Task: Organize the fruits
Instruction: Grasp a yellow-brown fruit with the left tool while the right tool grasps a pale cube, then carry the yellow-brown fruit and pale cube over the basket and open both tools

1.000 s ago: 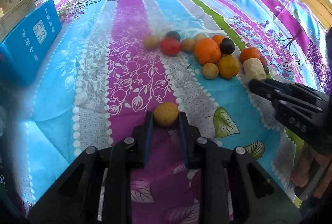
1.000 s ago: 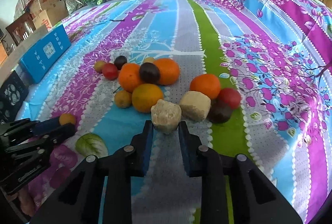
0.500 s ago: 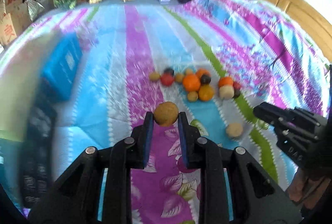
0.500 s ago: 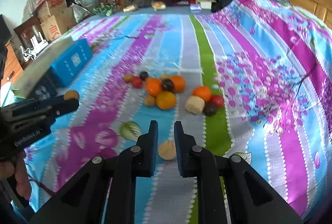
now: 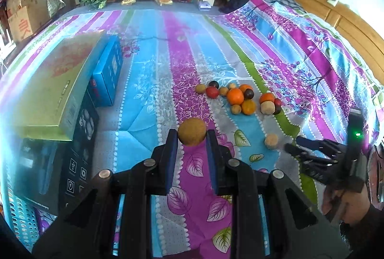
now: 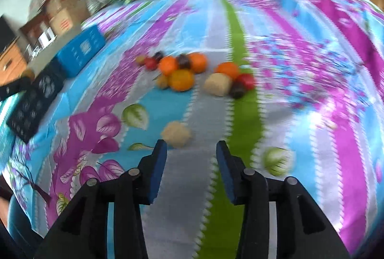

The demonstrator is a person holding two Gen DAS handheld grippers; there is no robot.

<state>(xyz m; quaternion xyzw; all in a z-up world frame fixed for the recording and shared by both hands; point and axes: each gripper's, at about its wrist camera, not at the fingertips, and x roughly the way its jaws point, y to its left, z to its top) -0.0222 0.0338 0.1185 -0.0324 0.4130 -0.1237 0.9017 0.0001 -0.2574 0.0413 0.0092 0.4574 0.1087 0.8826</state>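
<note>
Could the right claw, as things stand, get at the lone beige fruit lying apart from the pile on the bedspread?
Probably yes. The right claw is empty, its jaws opening, and the beige fruit lies just ahead of its tips on the bedspread, slightly toward the left finger. Nothing sits between them; the pile is farther off.

A large red character is printed on the cardboard box, far left of the hand-held gripper; other print is too small to read.
</note>
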